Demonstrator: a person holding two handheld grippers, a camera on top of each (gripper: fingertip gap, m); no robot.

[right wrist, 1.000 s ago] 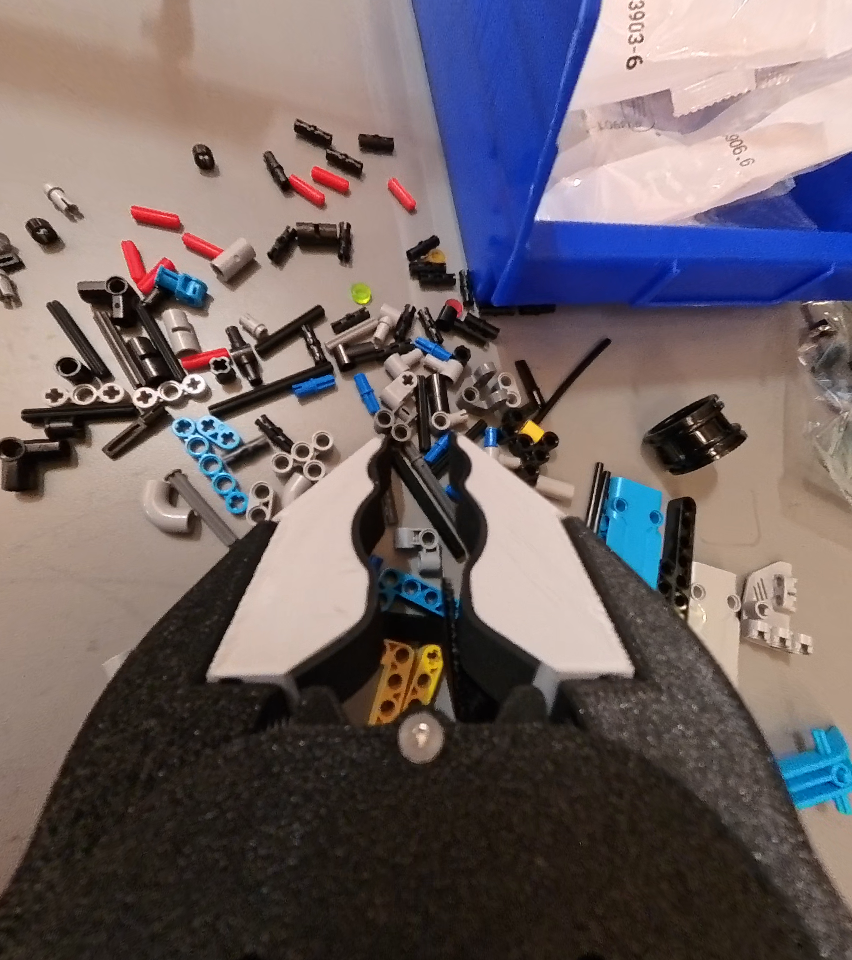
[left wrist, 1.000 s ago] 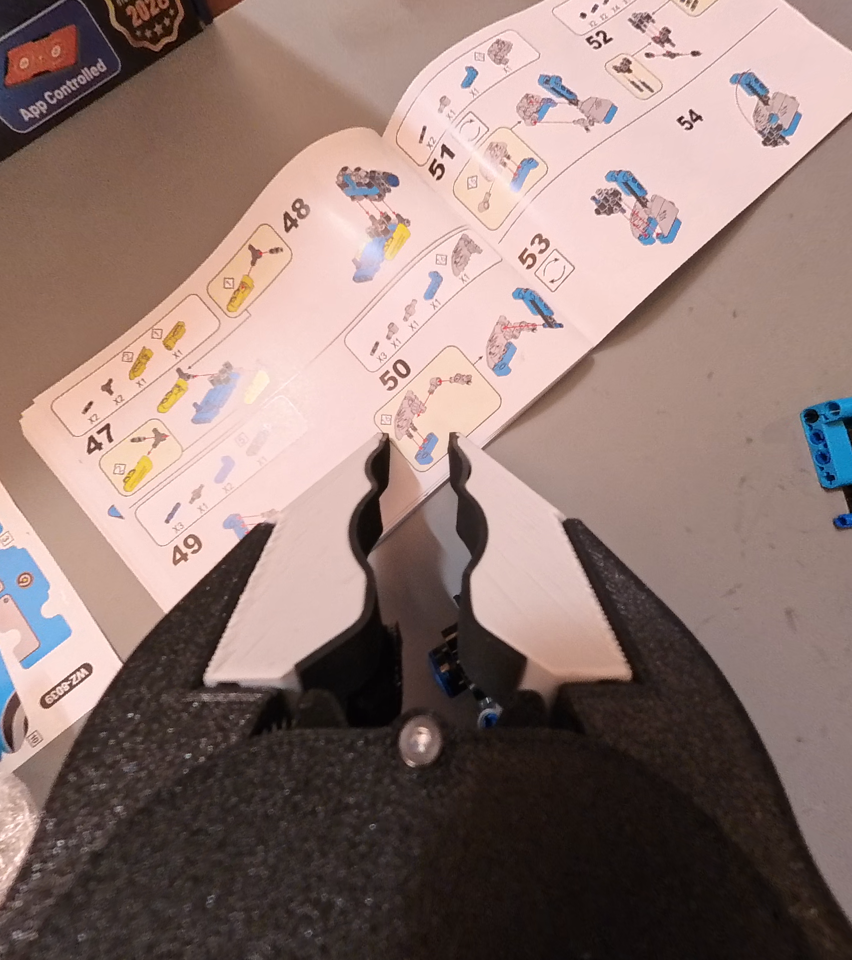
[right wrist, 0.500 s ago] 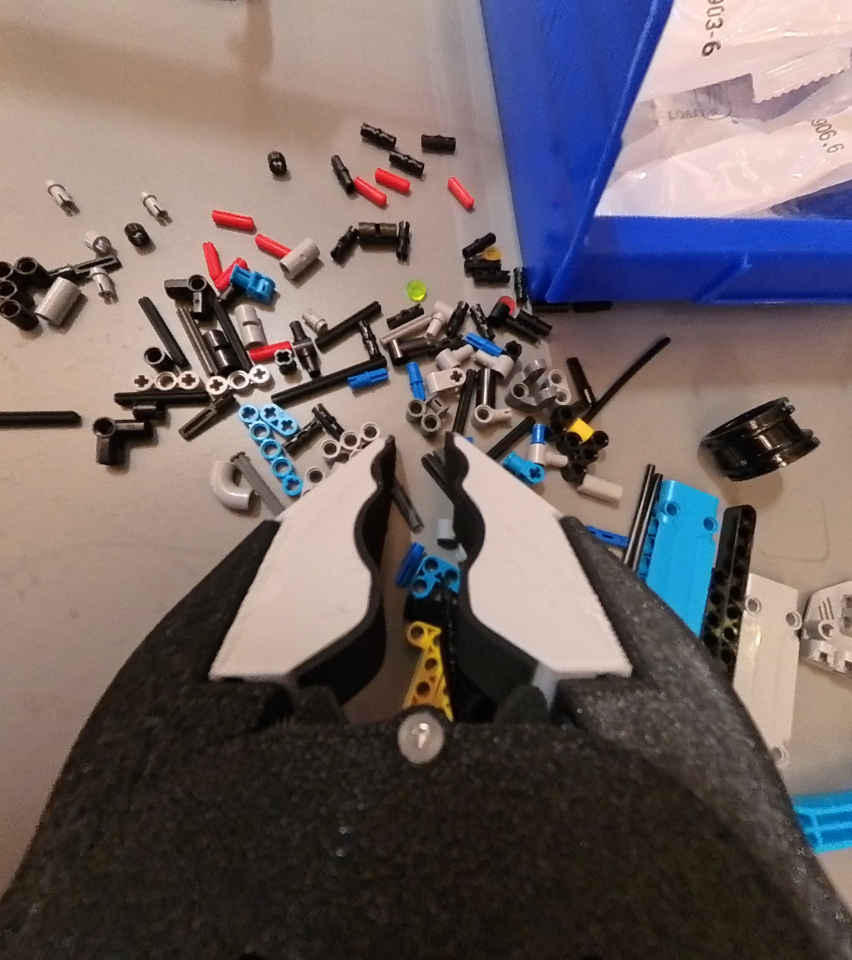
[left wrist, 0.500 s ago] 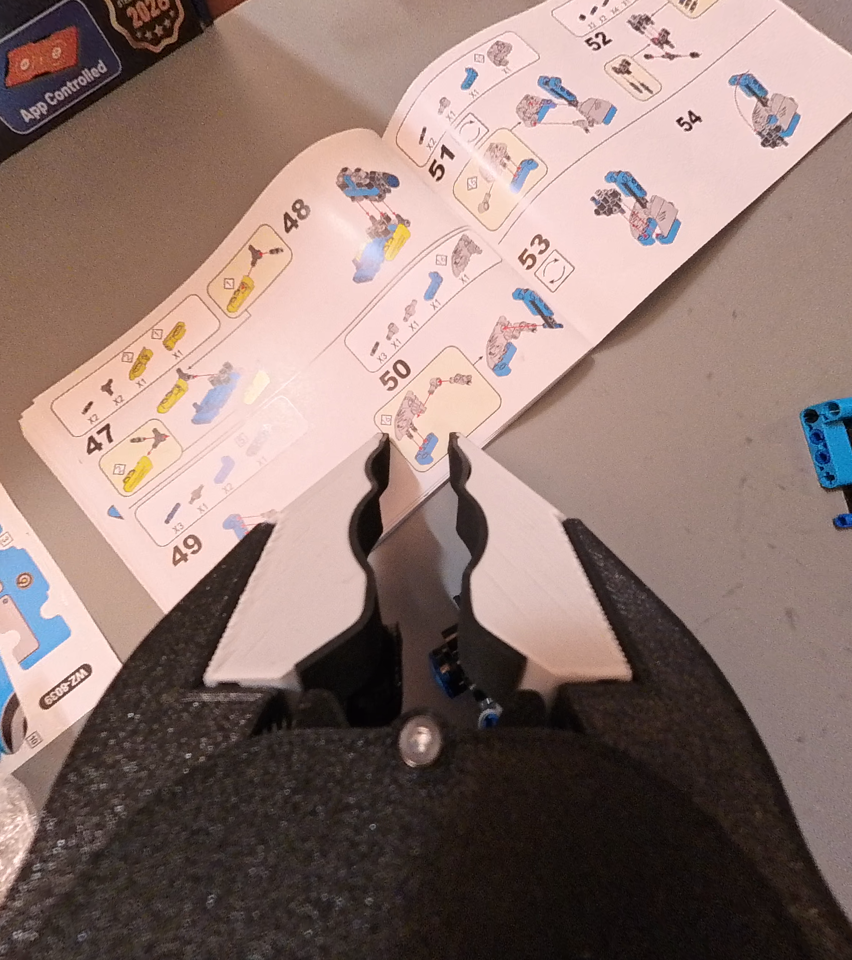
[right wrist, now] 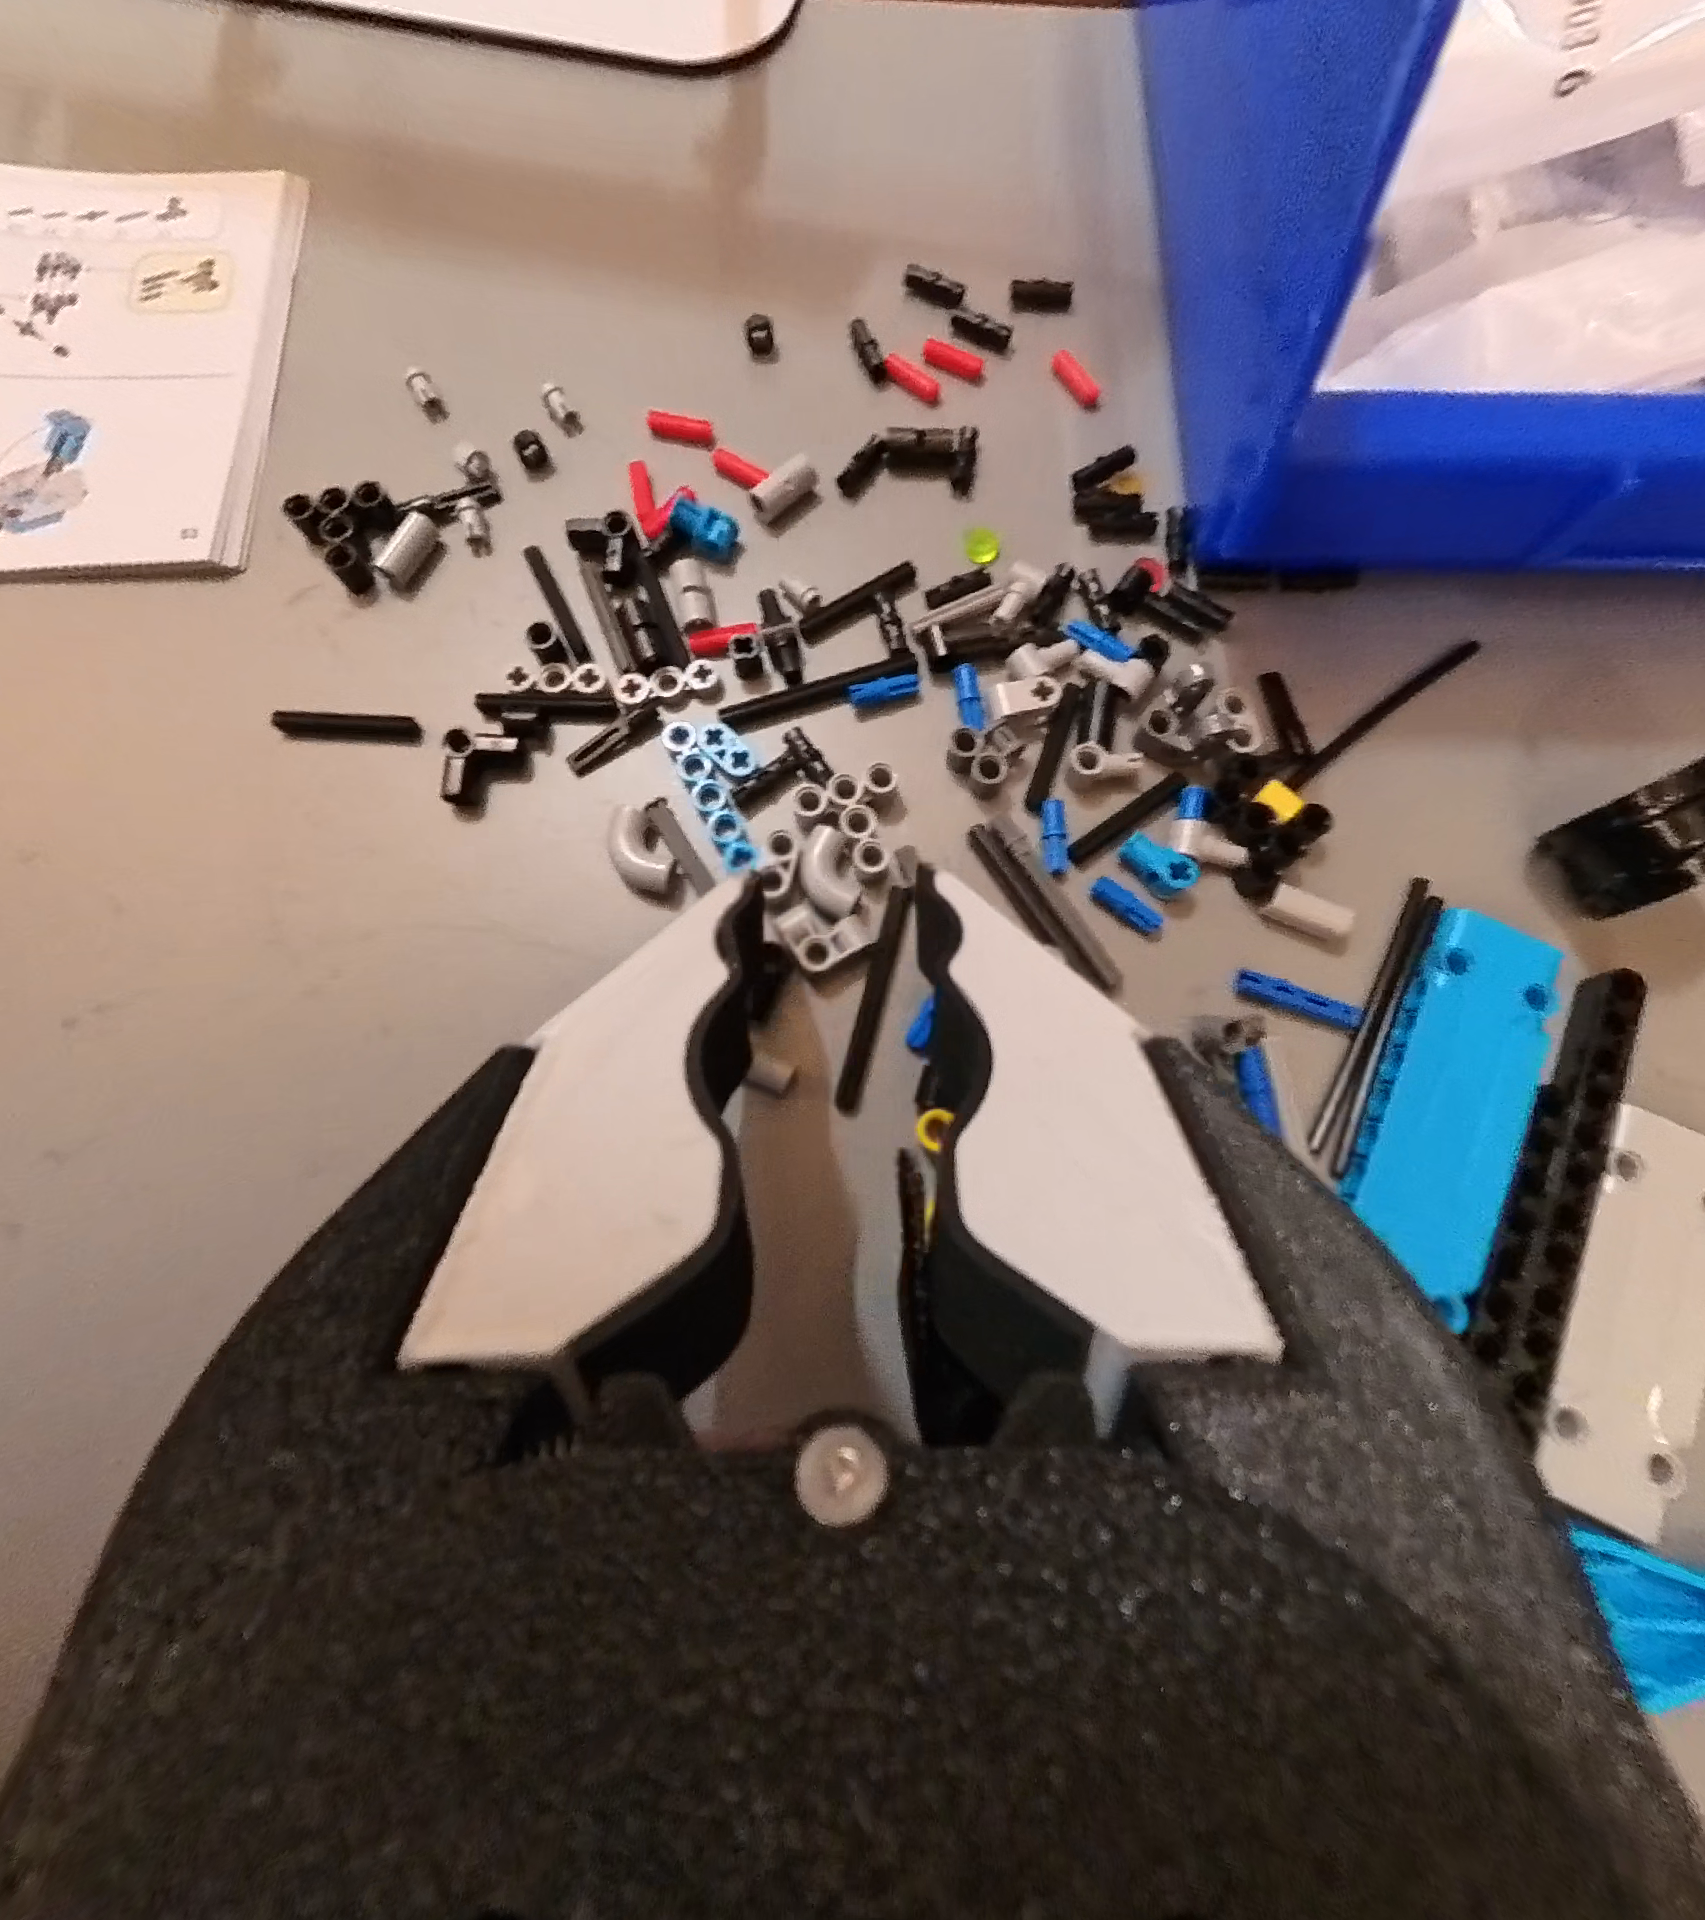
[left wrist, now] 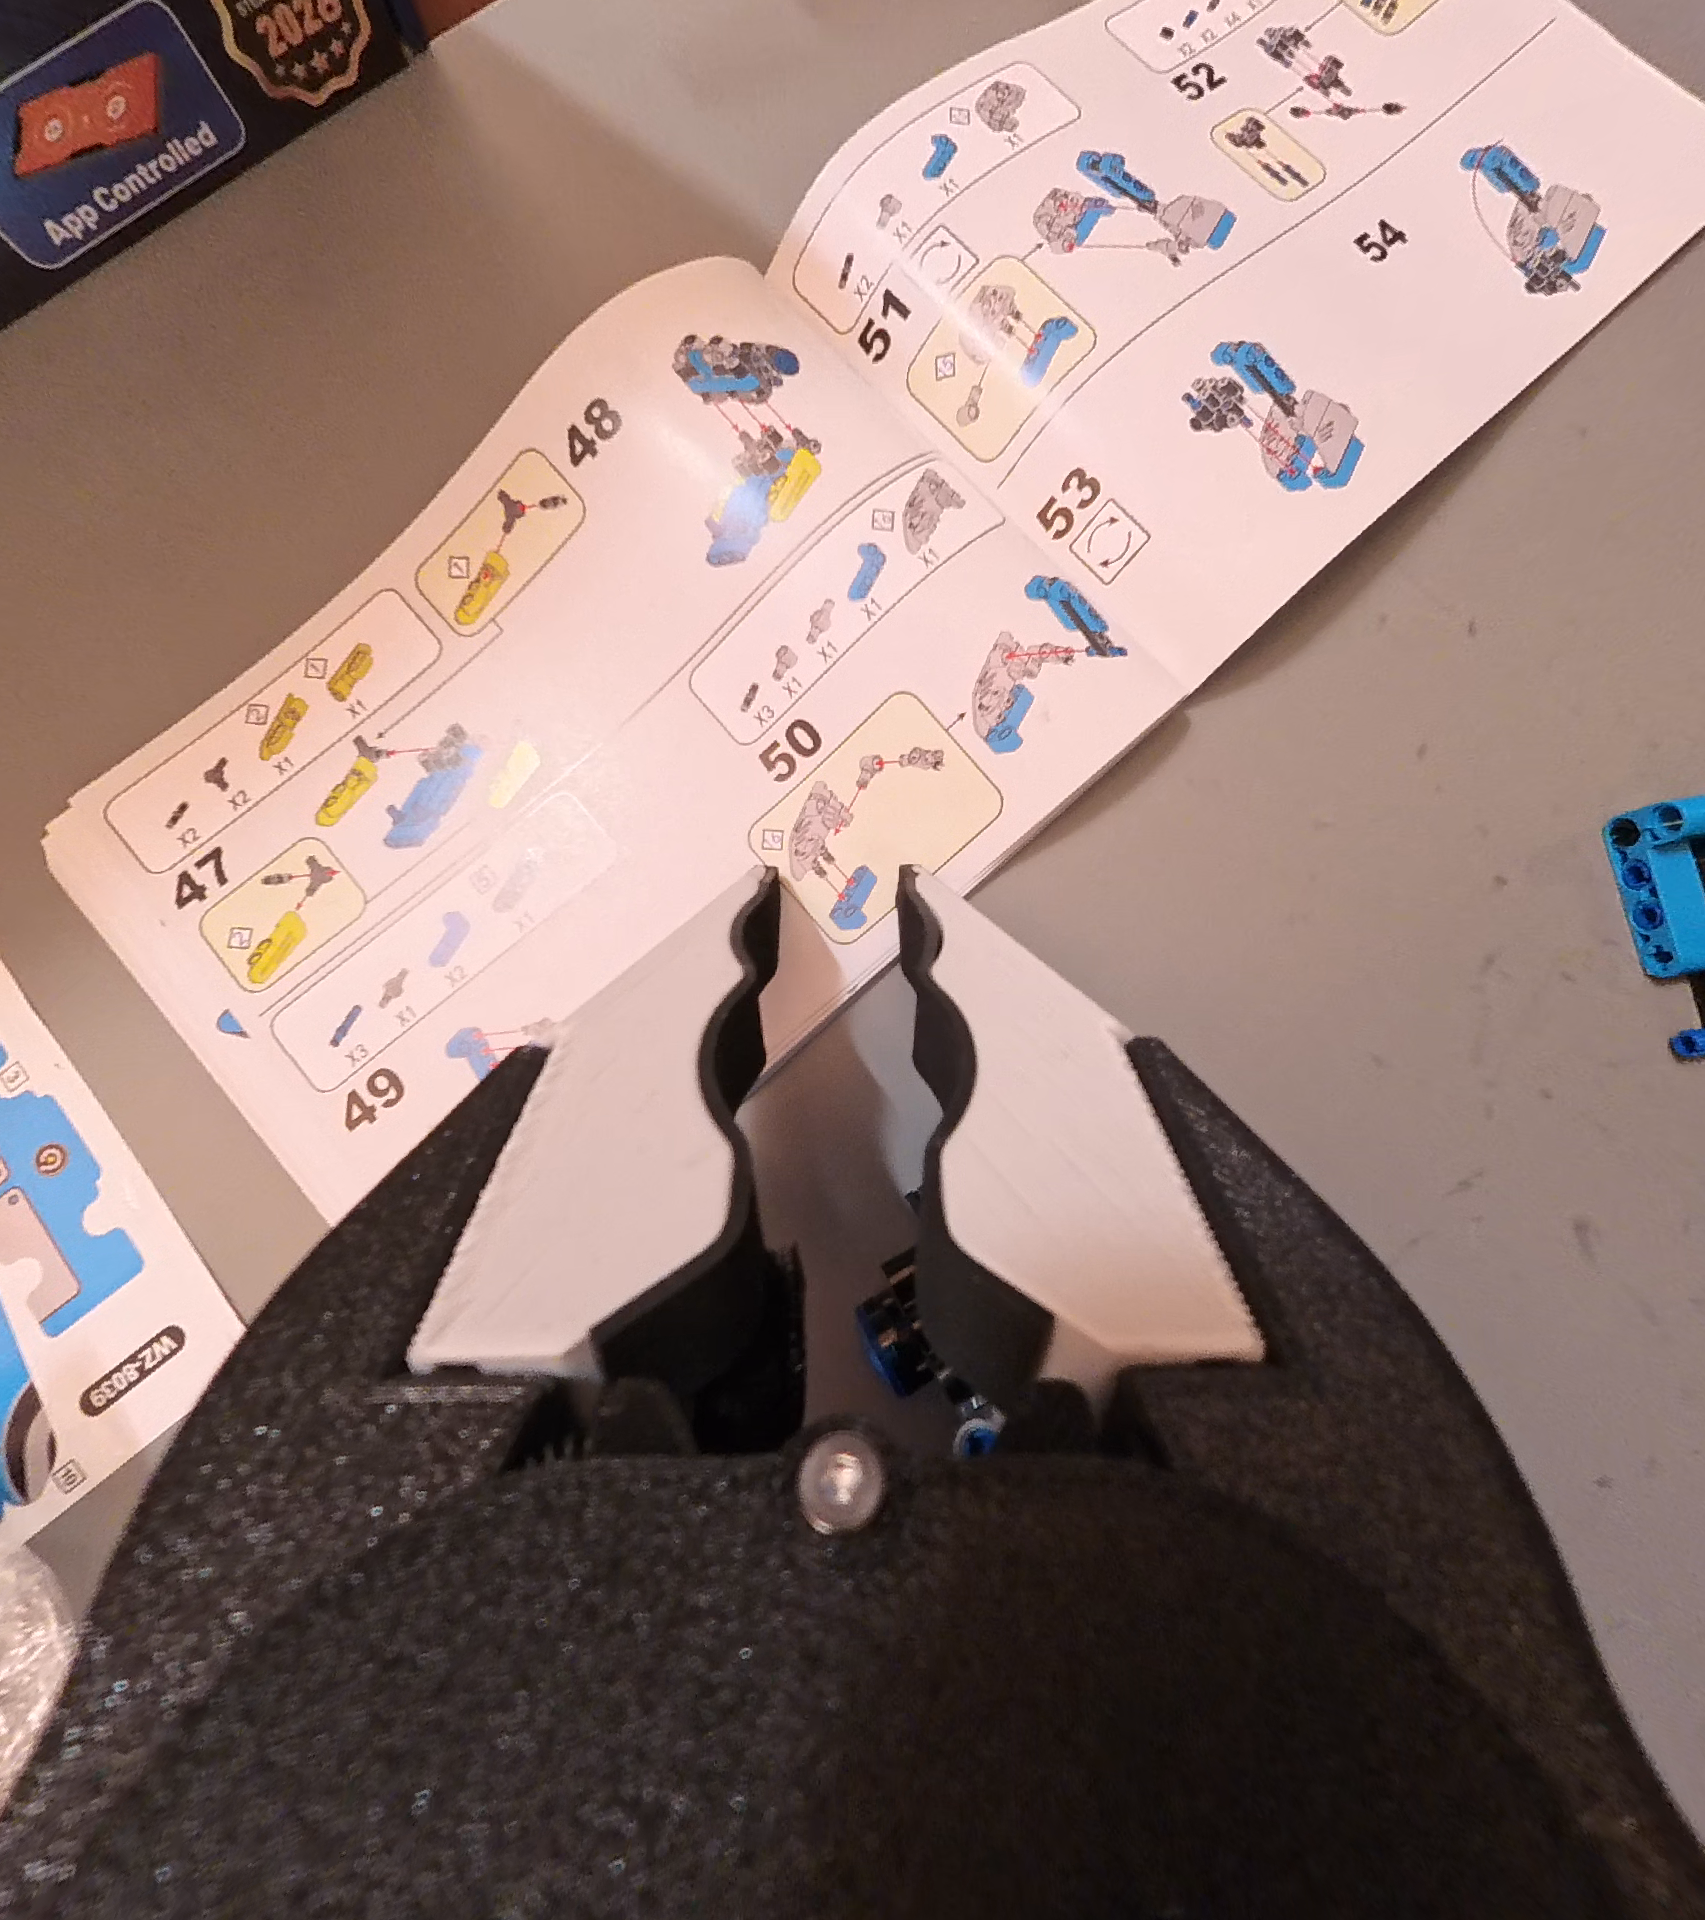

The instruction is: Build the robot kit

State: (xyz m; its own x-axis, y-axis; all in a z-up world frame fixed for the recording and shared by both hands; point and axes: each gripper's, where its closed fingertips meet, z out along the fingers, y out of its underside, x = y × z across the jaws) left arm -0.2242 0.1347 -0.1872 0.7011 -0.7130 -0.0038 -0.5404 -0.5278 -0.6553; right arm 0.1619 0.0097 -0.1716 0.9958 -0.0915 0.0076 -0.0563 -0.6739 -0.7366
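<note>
Left wrist view: left gripper (left wrist: 837, 883), parted and empty, hangs over the booklet's (left wrist: 619, 582) lower edge. Right gripper (right wrist: 837, 883), parted and empty, hangs above loose parts (right wrist: 827, 727) at frame centre.

- Hobby or assembly workbench: grey tabletop (right wrist: 152, 935).
- Open instruction booklet (left wrist: 682, 582).
- Loose building-set parts (right wrist: 827, 665).
- Blue storage bin (right wrist: 1347, 312), far right corner.

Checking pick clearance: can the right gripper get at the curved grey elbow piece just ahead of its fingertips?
Probably yes. The right gripper is open, with the curved grey elbow piece at its fingertips. But small grey connectors crowd it and a black axle lies between the fingers, so a clean single grab looks doubtful.
</note>
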